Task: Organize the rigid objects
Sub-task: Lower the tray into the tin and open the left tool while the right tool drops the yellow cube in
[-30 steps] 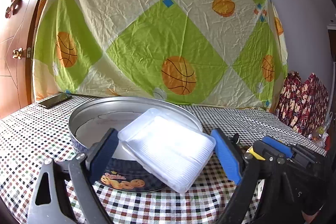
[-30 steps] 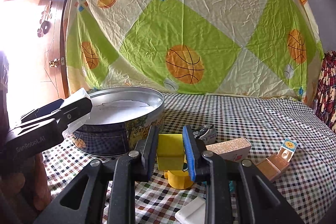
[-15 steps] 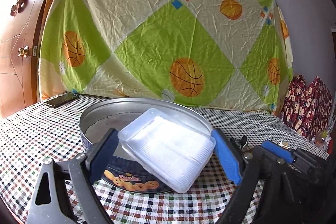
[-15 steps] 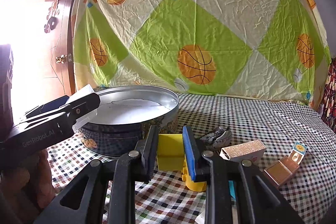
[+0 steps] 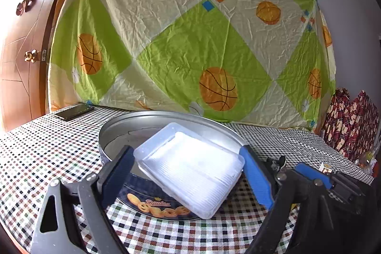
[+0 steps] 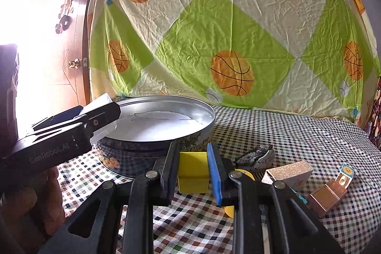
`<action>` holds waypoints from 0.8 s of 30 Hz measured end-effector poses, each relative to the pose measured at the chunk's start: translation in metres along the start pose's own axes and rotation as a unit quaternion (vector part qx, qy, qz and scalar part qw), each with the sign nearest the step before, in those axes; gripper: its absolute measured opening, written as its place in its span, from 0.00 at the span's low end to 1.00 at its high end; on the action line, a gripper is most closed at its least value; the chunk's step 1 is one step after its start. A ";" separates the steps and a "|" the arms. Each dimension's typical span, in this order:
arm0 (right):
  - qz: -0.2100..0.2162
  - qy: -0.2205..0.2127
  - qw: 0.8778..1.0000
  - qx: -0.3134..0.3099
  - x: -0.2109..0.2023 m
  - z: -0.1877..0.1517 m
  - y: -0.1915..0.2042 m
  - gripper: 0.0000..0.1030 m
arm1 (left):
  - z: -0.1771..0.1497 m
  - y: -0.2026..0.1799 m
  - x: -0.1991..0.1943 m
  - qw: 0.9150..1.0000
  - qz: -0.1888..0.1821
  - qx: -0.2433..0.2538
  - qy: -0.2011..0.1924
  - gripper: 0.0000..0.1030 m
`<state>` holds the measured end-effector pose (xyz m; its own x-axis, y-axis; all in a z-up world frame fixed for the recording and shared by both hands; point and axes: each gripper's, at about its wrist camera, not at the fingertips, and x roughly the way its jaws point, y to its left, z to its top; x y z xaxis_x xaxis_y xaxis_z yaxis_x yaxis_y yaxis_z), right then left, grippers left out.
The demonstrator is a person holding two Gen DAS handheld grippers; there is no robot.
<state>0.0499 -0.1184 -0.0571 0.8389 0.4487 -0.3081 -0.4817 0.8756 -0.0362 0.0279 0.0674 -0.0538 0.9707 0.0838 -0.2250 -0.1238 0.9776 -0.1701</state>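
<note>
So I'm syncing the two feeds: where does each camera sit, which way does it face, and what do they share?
Left wrist: on the left gripper, facing the round tin and hung cloth; its fingers clamp a clear plastic box.
Right wrist: on the right gripper, facing the same way; its fingers pinch a yellow block, a hand at left.
Shared: tin, cloth, checked tablecloth, each other's gripper.

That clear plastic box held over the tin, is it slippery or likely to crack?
The plastic box looks thin and glossy, so probably light and somewhat slippery. The left gripper holds it tilted across its width; a hard squeeze might flex its walls rather than crack them.
</note>
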 end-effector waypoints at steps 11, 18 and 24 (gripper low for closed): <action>0.010 0.003 1.000 -0.004 0.004 0.002 0.009 0.26 | 0.001 0.009 -0.001 1.000 0.008 -0.006 -0.001 0.88; 0.018 0.006 1.000 -0.005 0.007 0.003 0.014 0.26 | 0.003 0.016 -0.001 1.000 0.016 -0.012 0.000 0.88; 0.028 0.011 0.999 -0.013 0.012 0.004 0.024 0.26 | 0.004 0.026 -0.002 1.000 0.025 -0.017 0.000 0.88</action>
<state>0.0491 -0.0916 -0.0579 0.8049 0.4927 -0.3308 -0.5345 0.8441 -0.0433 0.0237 0.0937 -0.0542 0.9629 0.1329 -0.2351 -0.1796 0.9652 -0.1902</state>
